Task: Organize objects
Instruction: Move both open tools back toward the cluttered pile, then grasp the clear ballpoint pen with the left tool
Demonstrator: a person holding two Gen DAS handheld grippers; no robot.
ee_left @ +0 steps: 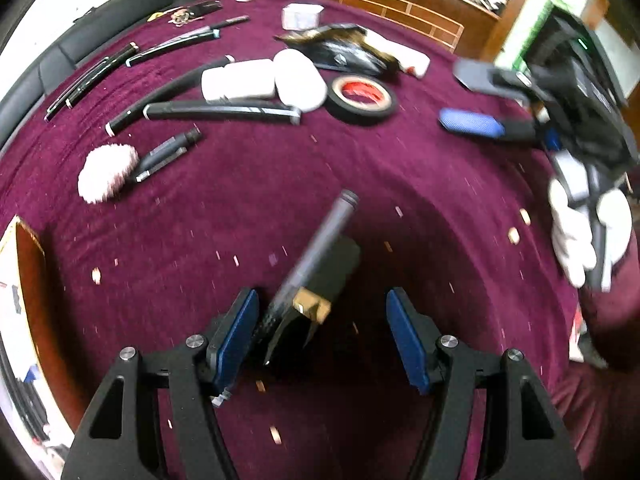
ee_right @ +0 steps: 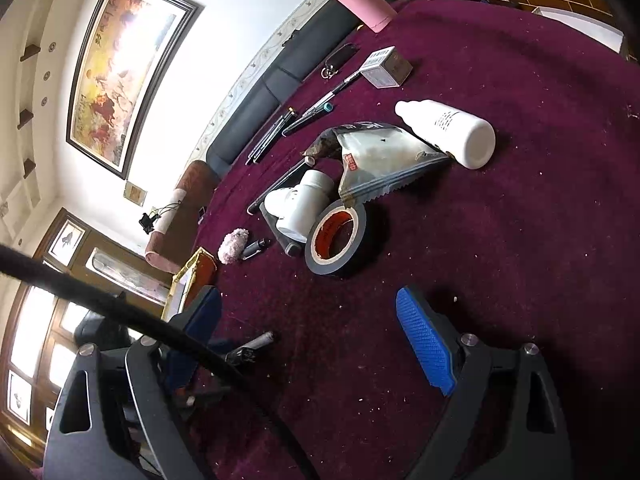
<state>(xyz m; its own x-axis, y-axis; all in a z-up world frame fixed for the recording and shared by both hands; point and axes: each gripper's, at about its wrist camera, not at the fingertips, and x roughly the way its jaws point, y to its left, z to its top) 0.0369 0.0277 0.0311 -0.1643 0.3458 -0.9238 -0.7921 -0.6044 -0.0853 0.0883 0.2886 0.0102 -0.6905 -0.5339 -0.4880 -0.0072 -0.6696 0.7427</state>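
Note:
My left gripper [ee_left: 322, 326] is open. A grey pen-like tool with a black and gold block [ee_left: 316, 268] lies blurred between its fingers, close to the left pad. My right gripper [ee_right: 316, 328] is open and empty above the maroon cloth [ee_right: 500, 240]; it also shows in the left wrist view [ee_left: 476, 100] at the right. The grey tool also shows in the right wrist view [ee_right: 254, 346]. A black tape roll [ee_left: 362, 98] [ee_right: 336, 236], white cases [ee_left: 264, 80] [ee_right: 300, 204], a pink brush [ee_left: 108, 172] [ee_right: 234, 246] and several pens [ee_left: 92, 78] lie further away.
A dark foil pouch [ee_right: 380, 160] and a white bottle [ee_right: 448, 130] lie beyond the tape. A small box [ee_right: 386, 68] and a pink flask [ee_right: 358, 2] stand at the far edge. A wooden tray [ee_left: 28, 280] is at the left. A black cable [ee_right: 160, 328] crosses the right view.

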